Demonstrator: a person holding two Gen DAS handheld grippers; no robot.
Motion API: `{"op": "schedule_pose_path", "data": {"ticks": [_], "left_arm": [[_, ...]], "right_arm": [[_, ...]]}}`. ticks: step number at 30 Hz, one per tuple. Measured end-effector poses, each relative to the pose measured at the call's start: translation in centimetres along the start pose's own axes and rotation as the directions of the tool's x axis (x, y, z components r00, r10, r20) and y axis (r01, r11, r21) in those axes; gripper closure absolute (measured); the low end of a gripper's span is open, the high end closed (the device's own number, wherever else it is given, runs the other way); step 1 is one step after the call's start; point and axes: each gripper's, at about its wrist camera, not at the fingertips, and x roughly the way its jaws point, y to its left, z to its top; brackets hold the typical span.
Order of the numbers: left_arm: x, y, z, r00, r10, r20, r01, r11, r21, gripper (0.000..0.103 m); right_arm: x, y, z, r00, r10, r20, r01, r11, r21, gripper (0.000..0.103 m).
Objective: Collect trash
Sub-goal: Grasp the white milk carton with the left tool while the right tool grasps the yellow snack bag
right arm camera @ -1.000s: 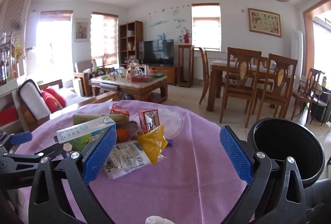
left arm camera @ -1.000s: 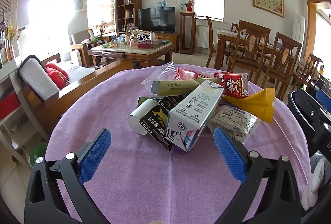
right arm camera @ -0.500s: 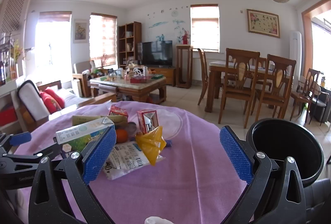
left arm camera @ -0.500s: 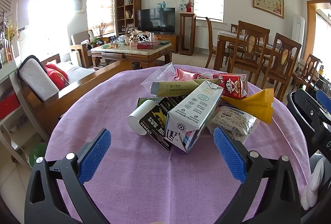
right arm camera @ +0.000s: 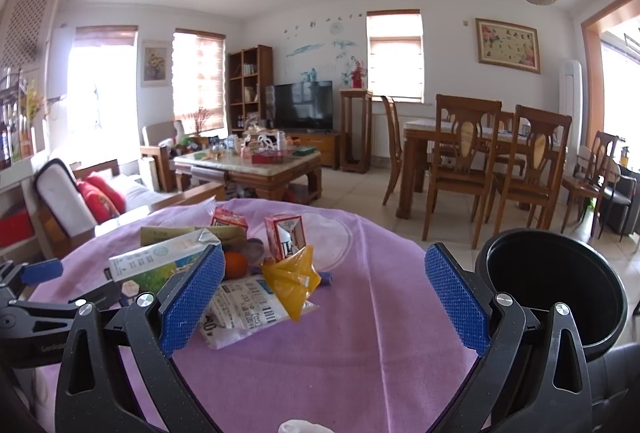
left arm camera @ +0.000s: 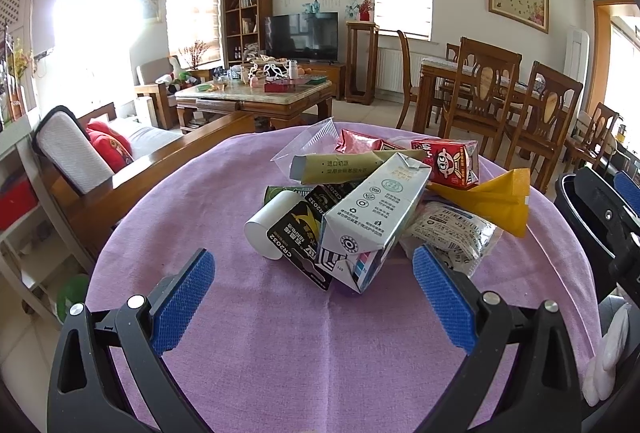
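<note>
left gripper [left arm camera: 312, 295]: fingers spread wide, empty | milk carton [left arm camera: 372, 221]: top of trash pile on tabletop [left arm camera: 280, 353], straight ahead between fingers, long axis running away toward far right | right gripper [right arm camera: 324, 299]: wide open, empty, farther off | bin [right arm camera: 556, 293]: right, off tabletop

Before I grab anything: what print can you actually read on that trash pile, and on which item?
"CR2032": black battery card, printed twice.
"进口奶源": olive carton; the line below is blurred.
White milk carton: only icons, captions too small.
White wrapper: barcode, digits unreadable.
Red drink box: cartoon face, text blurred.
</note>
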Motion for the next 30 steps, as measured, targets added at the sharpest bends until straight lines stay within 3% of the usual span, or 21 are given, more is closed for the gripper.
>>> {"op": "schedule_pose_path", "data": {"ticks": [4, 7, 9, 13, 16, 19, 21, 22, 24, 26, 30], "left_arm": [[0.4, 0.5, 0.0, 1.0, -0.021, -0.018, 0.02, 1.0, -0.02, 0.005], [0.8, 0.9, 0.2, 0.994, -0.101, -0.041, 0.1, 0.995, -0.03, 0.005], [0.9, 0.5, 0.5, 0.991, -0.13, -0.041, 0.132, 0.991, 0.03, 0.005], [2.6, -1.4, 1.5, 0.996, -0.06, -0.063, 0.073, 0.974, 0.214, 0.005], [4.1, -2.3, 2.1, 0.992, -0.08, -0.096, 0.102, 0.961, 0.257, 0.005], [5.3, -2.5, 2.5, 0.991, -0.079, -0.106, 0.105, 0.959, 0.265, 0.007], [6.0, -2.1, 2.6, 0.985, -0.112, -0.13, 0.139, 0.964, 0.225, 0.023], [6.4, -1.7, 2.6, 0.976, -0.155, -0.155, 0.183, 0.965, 0.187, 0.039], [7.2, -0.8, 2.3, 0.958, -0.217, -0.19, 0.241, 0.964, 0.111, 0.045], [7.4, -0.2, 2.0, 0.951, -0.242, -0.192, 0.261, 0.962, 0.083, 0.059], [6.3, 0.3, 1.8, 0.95, -0.274, -0.15, 0.286, 0.956, 0.067, 0.062]], "right_arm": [[-0.1, -0.2, 0.1, 1.0, 0.01, -0.004, -0.01, 1.0, 0.011, 0.004], [0.8, -1.2, 0.6, 0.992, 0.11, -0.06, -0.108, 0.993, 0.043, 0.004], [1.9, -2.1, 1.0, 0.981, 0.154, -0.115, -0.15, 0.988, 0.044, 0.004], [3.9, -4.4, 2.3, 0.961, 0.216, -0.172, -0.213, 0.976, 0.035, 0.004], [5.8, -4.6, 3.1, 0.925, 0.294, -0.239, -0.293, 0.955, 0.04, 0.01], [7.6, -4.1, 2.9, 0.889, 0.356, -0.288, -0.351, 0.934, 0.069, 0.019], [9.1, -3.5, 2.4, 0.872, 0.356, -0.335, -0.354, 0.933, 0.069, 0.028], [10.0, -2.9, 2.0, 0.86, 0.352, -0.369, -0.354, 0.933, 0.065, 0.032], [11.5, -2.2, 1.2, 0.827, 0.36, -0.431, -0.361, 0.929, 0.081, 0.059], [12.6, -1.8, 0.3, 0.792, 0.385, -0.473, -0.371, 0.92, 0.127, 0.074], [12.1, -1.8, -0.4, 0.776, 0.444, -0.449, -0.398, 0.896, 0.198, 0.08]]}}
